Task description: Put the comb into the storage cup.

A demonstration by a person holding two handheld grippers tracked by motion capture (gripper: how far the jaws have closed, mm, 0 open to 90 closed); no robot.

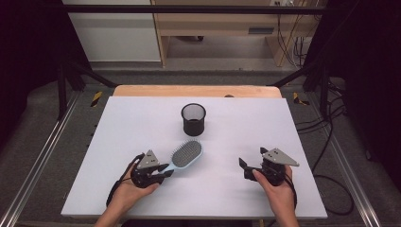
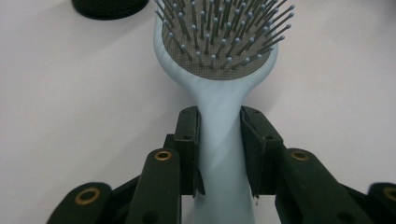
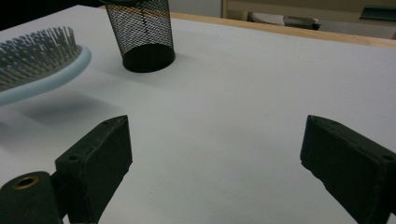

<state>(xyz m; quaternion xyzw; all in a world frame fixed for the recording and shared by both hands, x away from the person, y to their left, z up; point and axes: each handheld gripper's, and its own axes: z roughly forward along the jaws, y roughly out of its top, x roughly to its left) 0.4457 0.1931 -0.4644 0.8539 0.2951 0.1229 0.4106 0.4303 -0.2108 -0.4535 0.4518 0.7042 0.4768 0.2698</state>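
Hairbrush (image 1: 185, 155) lies bristles-up near the table's (image 1: 118, 123) middle, its handle clamped in the left gripper (image 1: 163, 174). Black mesh cup (image 1: 193, 118) stands just beyond its head. Right gripper (image 1: 246, 168) sits well apart, jaws wide, holding nothing.

The pale blue smooth plastic hairbrush (image 2: 219, 121) has a faint sheen, its pins set in a grey woven-looking pad. At its twelve o'clock, the round black wire-mesh cup (image 1: 193, 119) (metal, apparently) looks matt, like the white tabletop (image 1: 132, 127).
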